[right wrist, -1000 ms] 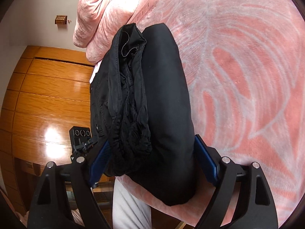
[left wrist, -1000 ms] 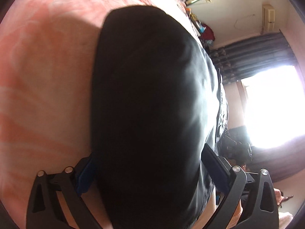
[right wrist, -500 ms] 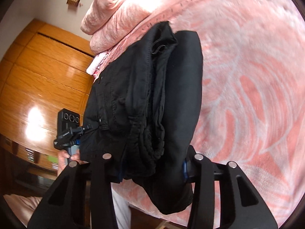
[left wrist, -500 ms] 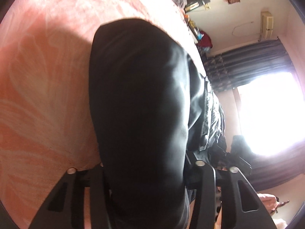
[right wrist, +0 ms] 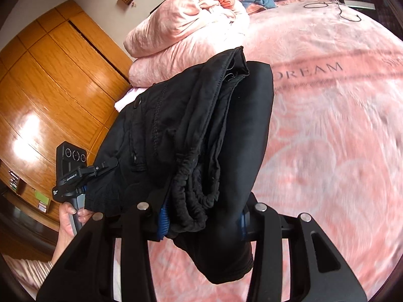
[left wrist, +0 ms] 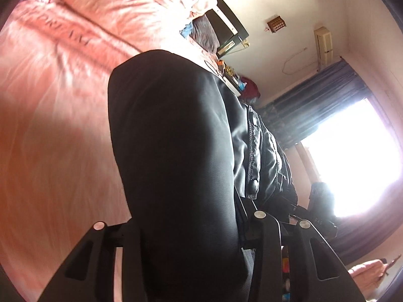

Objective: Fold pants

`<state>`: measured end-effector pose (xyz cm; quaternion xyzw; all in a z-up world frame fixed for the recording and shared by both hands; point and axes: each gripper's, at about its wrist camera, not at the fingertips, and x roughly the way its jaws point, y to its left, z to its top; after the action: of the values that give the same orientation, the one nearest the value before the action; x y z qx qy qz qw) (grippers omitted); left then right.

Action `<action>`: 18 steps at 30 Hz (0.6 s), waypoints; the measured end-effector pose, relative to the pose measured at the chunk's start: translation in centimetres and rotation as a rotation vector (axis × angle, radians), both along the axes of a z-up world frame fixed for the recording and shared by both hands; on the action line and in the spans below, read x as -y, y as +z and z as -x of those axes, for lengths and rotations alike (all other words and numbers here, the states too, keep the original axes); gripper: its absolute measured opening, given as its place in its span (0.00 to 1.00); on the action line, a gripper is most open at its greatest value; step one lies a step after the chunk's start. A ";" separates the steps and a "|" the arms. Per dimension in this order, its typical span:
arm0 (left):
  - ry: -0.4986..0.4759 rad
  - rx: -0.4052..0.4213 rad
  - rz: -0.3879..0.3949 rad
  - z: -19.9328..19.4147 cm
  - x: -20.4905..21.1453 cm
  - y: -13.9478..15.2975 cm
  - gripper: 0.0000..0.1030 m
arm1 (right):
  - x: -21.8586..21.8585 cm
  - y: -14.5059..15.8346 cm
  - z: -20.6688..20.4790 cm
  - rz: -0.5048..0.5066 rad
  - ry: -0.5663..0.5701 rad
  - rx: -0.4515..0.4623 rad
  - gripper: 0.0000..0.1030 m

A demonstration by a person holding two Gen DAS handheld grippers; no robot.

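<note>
The folded black pants [left wrist: 171, 138] fill the middle of the left wrist view, hanging above the pink blanket [left wrist: 50, 125]. My left gripper [left wrist: 191, 226] has its jaws closing on one end of the bundle, with the cloth pressed between the fingers. In the right wrist view the pants [right wrist: 191, 125] show stacked layers and an elastic waistband. My right gripper [right wrist: 202, 221] is shut on that end, its blue pads squeezing the fabric. A loose fold droops below the right fingers. The bundle spans between both grippers, lifted off the bed.
The pink blanket [right wrist: 327, 125] covers the bed, with a rolled pink duvet [right wrist: 189, 30] at its head and a black cable [right wrist: 347, 12] beyond. A wooden wardrobe [right wrist: 50, 75] stands to the left. A person's hand [right wrist: 68, 214] holds the other gripper's handle. A bright window [left wrist: 352, 156] is right.
Both grippers went from wide open around the pants to shut on them. Both then rose and tilted, lifting the bundle off the blanket.
</note>
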<state>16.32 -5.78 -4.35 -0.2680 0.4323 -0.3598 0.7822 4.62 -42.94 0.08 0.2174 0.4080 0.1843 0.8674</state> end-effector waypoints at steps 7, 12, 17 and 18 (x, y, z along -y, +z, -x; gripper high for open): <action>-0.001 -0.043 -0.083 -4.9 -0.2 -2.0 0.39 | 1.1 -4.7 -6.1 -0.036 -0.020 -0.092 0.39; -0.010 -0.036 -0.079 -5.4 -0.5 -4.5 0.48 | 2.7 -9.0 -7.0 -0.130 -0.048 -0.150 0.48; 0.002 -0.005 -0.108 -5.4 -0.3 -5.7 0.64 | 3.5 -10.6 -6.4 -0.162 -0.069 -0.152 0.60; 0.004 -0.007 -0.106 -5.4 -0.3 -5.9 0.67 | 3.7 -11.1 -6.7 -0.180 -0.076 -0.154 0.61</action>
<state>21.73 -5.51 -10.24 -0.2286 0.4528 -0.3338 0.7945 11.35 -46.65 -11.01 0.3230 0.4467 0.1700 0.8169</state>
